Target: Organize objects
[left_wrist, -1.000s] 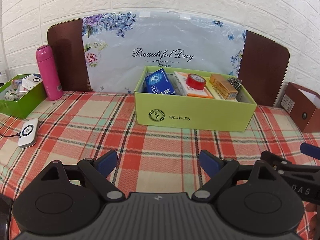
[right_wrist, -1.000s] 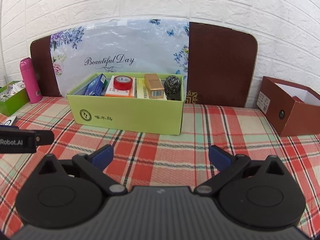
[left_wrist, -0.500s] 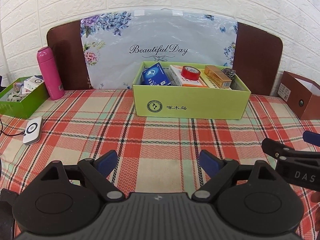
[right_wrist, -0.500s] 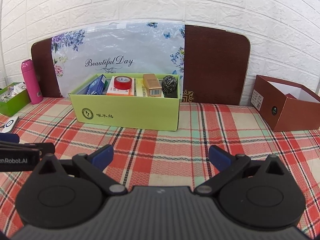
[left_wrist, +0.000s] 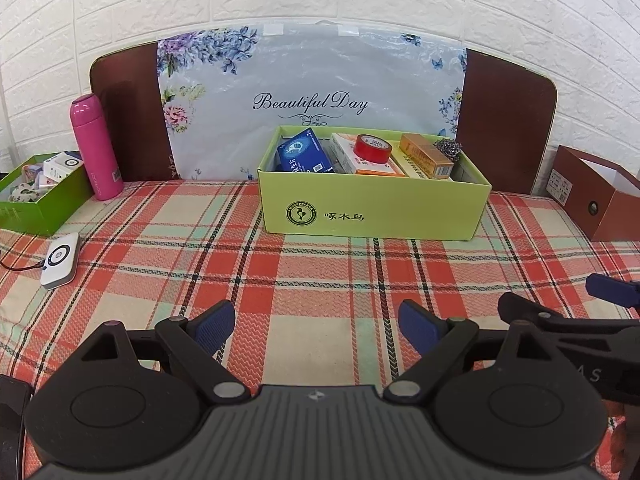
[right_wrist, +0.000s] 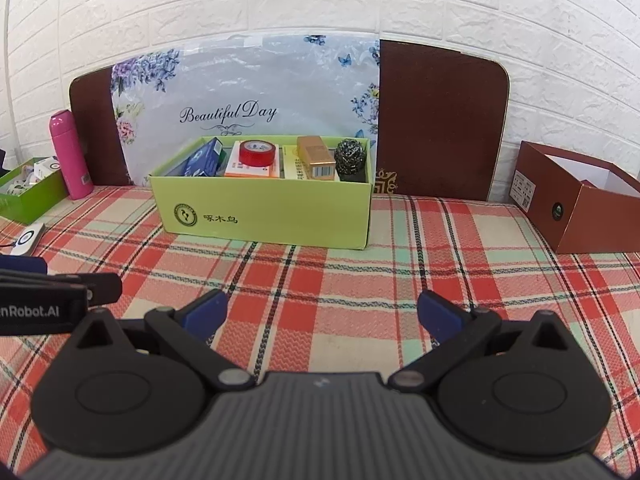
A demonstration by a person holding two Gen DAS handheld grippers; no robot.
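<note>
A: What sits along the left edge of the bed (left_wrist: 320,280)?

B: A dark green box (left_wrist: 38,196) holding small packets, just left of an upright pink bottle (left_wrist: 96,148) that stands by the headboard (right_wrist: 440,120). Nearer us, a white device (left_wrist: 60,260) lies flat on the plaid cloth, with a thin cable running off the left side.

A: And the middle?

B: The lime-green box (left_wrist: 376,210) stands near the back edge, in front of the flowered sheet (left_wrist: 312,96). From left to right it holds a blue packet (left_wrist: 302,156), a red tape roll (left_wrist: 374,148) lying on an orange-and-white carton (left_wrist: 360,164), a gold carton (left_wrist: 426,156) and a steel scourer (right_wrist: 351,156) at its right end.

A: To the right?

B: A brown box (right_wrist: 580,204), open-topped, at the right edge, well apart from the lime one.

A: Room to move?

B: A broad stretch of bare cloth lies between the lime-green box and both tools. The left gripper (left_wrist: 316,324) hangs over the front of the bed, fingers spread wide, nothing between them. The right gripper (right_wrist: 322,312) is just beside it, equally wide and empty.
</note>
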